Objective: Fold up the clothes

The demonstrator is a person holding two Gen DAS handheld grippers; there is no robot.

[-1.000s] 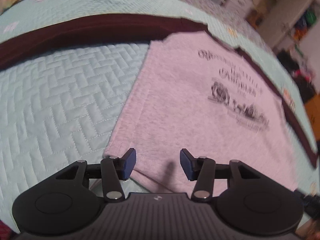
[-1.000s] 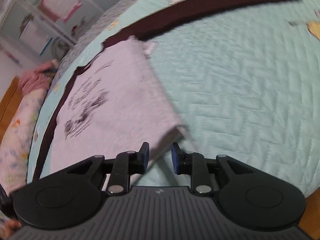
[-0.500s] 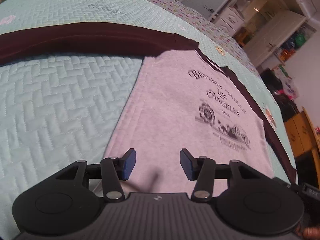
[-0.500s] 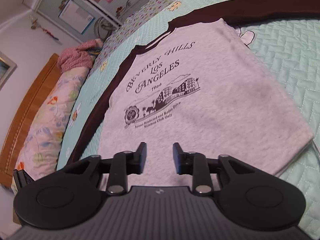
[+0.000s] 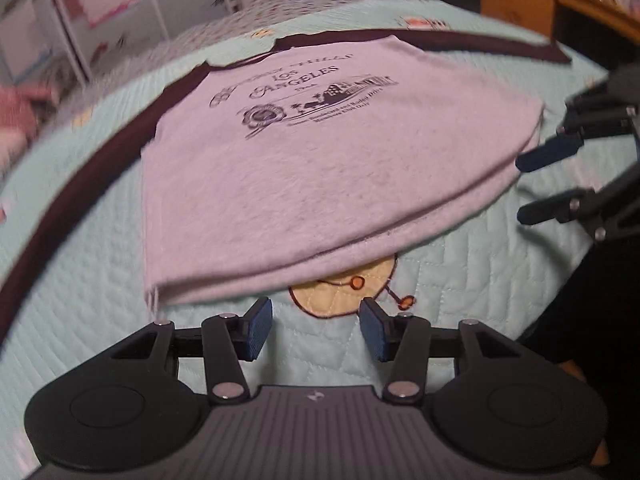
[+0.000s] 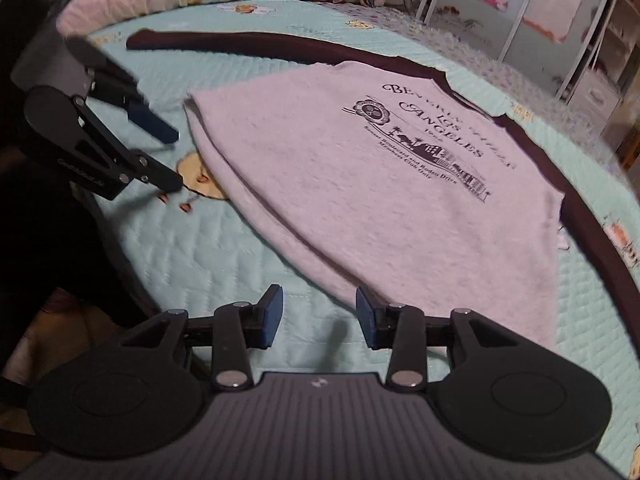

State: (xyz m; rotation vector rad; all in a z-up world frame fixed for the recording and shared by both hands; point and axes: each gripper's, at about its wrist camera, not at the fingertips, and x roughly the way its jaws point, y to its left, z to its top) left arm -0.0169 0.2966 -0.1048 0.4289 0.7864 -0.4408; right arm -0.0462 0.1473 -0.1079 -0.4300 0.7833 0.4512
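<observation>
Both my left fingers point(image 5: 316, 328) and right fingers point(image 6: 319, 316) stood apart, empty, near the bed's point(image 5: 80, 320) edge by the shirt's point(image 5: 320, 168) hem, where a one-layer pinch could have dragged it crooked.

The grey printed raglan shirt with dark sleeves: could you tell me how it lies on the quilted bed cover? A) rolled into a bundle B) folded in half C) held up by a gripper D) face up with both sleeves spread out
D: the grey printed raglan shirt lies flat, print upward, with both dark sleeves stretched outward.
</observation>
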